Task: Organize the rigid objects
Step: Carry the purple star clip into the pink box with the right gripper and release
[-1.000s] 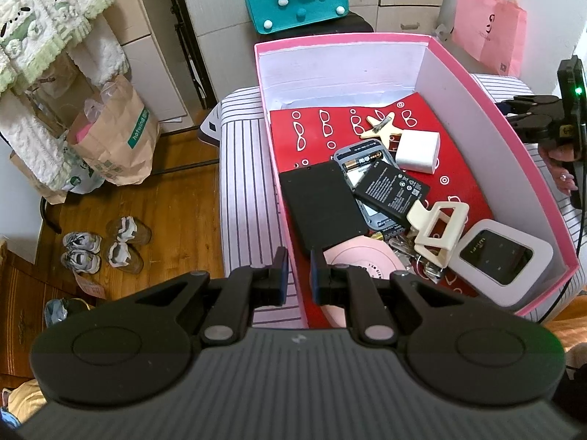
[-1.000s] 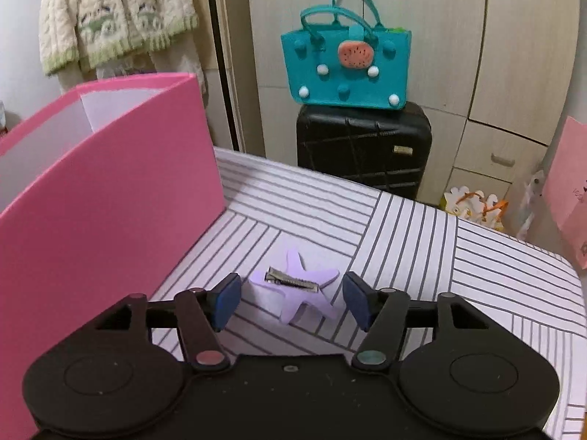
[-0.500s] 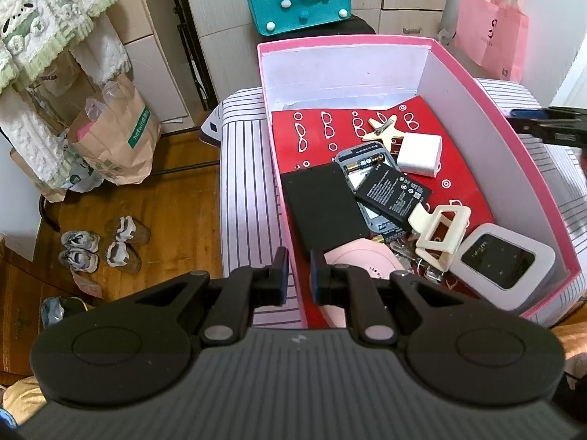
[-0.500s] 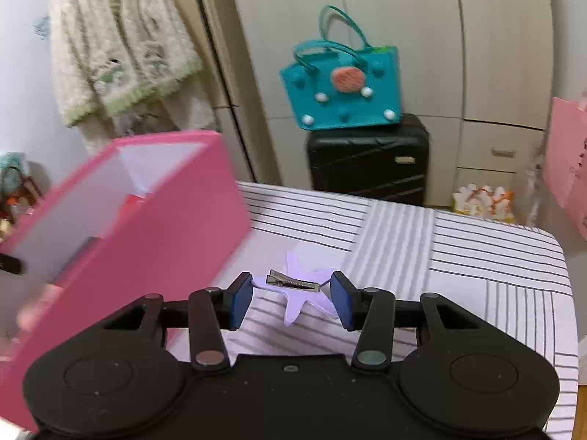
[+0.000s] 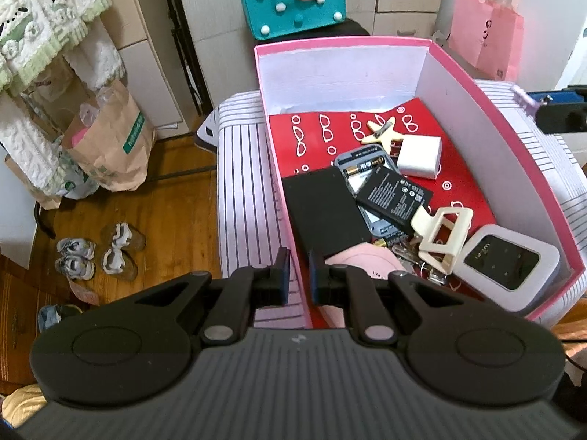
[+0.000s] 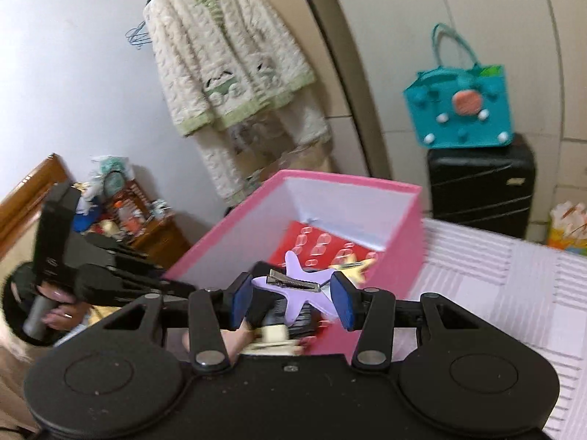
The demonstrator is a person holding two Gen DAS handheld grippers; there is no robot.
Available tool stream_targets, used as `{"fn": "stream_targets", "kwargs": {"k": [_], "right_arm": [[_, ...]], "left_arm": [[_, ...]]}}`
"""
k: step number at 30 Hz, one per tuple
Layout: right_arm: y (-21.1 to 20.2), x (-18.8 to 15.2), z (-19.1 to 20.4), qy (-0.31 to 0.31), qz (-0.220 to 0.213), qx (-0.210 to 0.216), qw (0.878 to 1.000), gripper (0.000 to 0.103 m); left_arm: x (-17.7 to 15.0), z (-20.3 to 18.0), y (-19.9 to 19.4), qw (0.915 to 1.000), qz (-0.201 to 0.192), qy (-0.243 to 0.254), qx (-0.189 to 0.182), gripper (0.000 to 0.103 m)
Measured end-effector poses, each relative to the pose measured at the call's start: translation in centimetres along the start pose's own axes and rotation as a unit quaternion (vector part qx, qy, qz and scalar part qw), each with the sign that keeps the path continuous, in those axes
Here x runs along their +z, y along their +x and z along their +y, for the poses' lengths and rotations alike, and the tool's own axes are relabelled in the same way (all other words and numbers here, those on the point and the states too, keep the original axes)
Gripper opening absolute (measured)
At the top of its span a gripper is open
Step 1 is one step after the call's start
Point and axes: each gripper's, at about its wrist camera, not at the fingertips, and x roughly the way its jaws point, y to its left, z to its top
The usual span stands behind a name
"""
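Note:
My right gripper is shut on a purple star hair clip and holds it in the air above the pink box. It also shows at the right edge of the left wrist view, by the box's right wall. My left gripper is shut on the box's near left wall. Inside the box lie a cream star clip, a white charger, a battery, a black card, a cream claw clip and a white router.
The box stands on a striped cloth surface. A teal bag sits on a black suitcase behind. A paper bag and shoes are on the wood floor at left. A pink bag hangs at the back right.
My right gripper closed on the purple star clip, lifted it off the striped surface and swung left over the pink box. The left gripper stayed on the box wall.

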Motion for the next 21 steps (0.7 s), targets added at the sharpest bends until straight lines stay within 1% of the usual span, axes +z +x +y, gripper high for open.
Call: {"fn": "stream_targets", "kwargs": {"k": [2,7,12,17,21], "right_arm": [[0.8,0.2,0.5,0.004,0.007,0.013,1.000,0.052],[4.4,0.8,2.0,-0.007,0.045,0.009,0.999,0.052],[7.5,1.4,2.5,-0.025,0.078,-0.018,0.997,0.053],[10.2,1.9,2.4,-0.035,0.112,-0.039,0.992,0.053],[11.6,2.1,2.4,-0.042,0.122,-0.059,0.990,0.053]], "left_arm": [[-0.1,0.2,0.1,1.0000,-0.004,-0.002,-0.006,0.010],[-0.1,0.5,0.2,0.9998,-0.009,-0.002,-0.015,0.010],[-0.3,0.8,0.2,0.9997,-0.011,-0.002,-0.024,0.010],[-0.1,0.6,0.2,0.9997,-0.010,0.004,-0.022,0.010],[-0.3,0.8,0.2,0.9996,-0.012,0.006,-0.026,0.010]]}}
